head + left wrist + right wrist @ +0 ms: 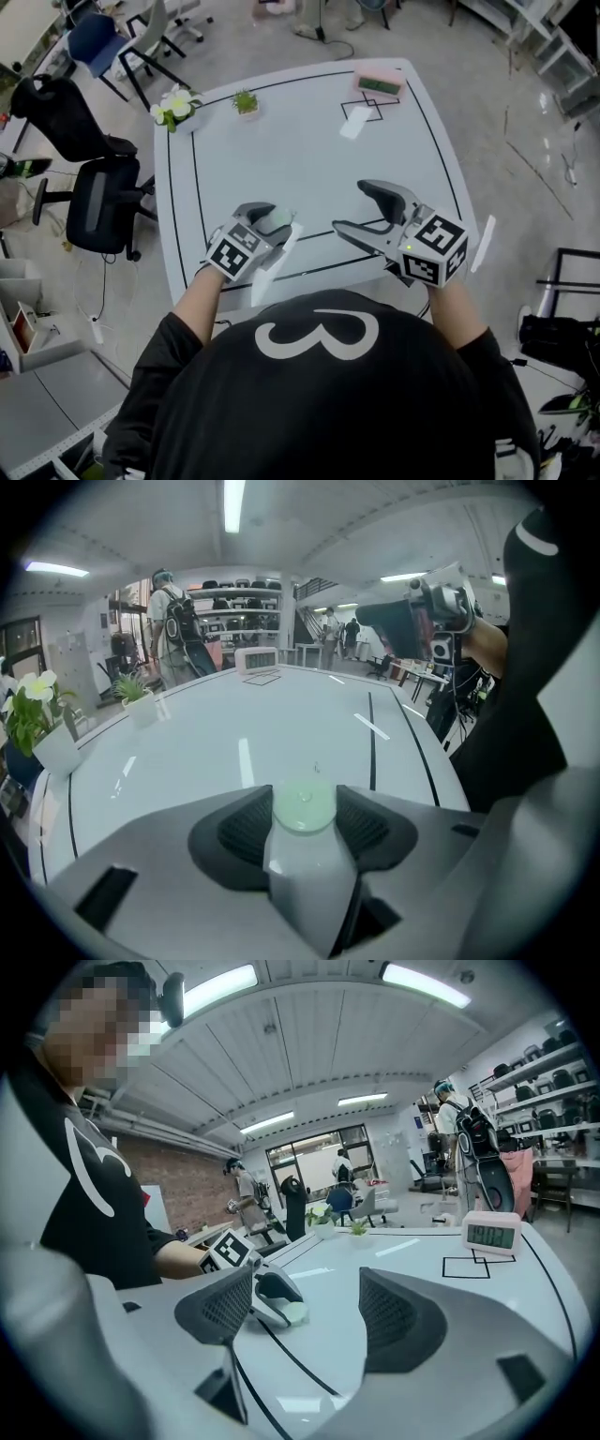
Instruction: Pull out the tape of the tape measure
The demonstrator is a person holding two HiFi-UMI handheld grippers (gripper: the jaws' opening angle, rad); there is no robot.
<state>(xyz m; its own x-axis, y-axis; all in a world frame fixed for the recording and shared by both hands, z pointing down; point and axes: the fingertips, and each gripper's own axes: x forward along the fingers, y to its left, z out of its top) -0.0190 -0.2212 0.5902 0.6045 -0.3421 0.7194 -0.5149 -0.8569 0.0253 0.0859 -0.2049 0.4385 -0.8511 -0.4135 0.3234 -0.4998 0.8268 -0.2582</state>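
Tape measure (303, 808): small, pale green face, rigid casing, probably light and slick. Lower centre of the left gripper view, pinched between left gripper (268, 219) jaws, near desk (309, 141) front edge. Right gripper (351, 206): jaws spread, empty. Suggested hold: tape's end tab, not visible.

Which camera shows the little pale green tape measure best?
The left gripper view: the tape measure sits close up and centred, clamped in the left claw. The head view shows it small from above; the right gripper view shows just a pale edge.

Glossy smooth table (309, 159), pale plastic tape measure (303, 810), matt ribbed claw pads (246, 832)
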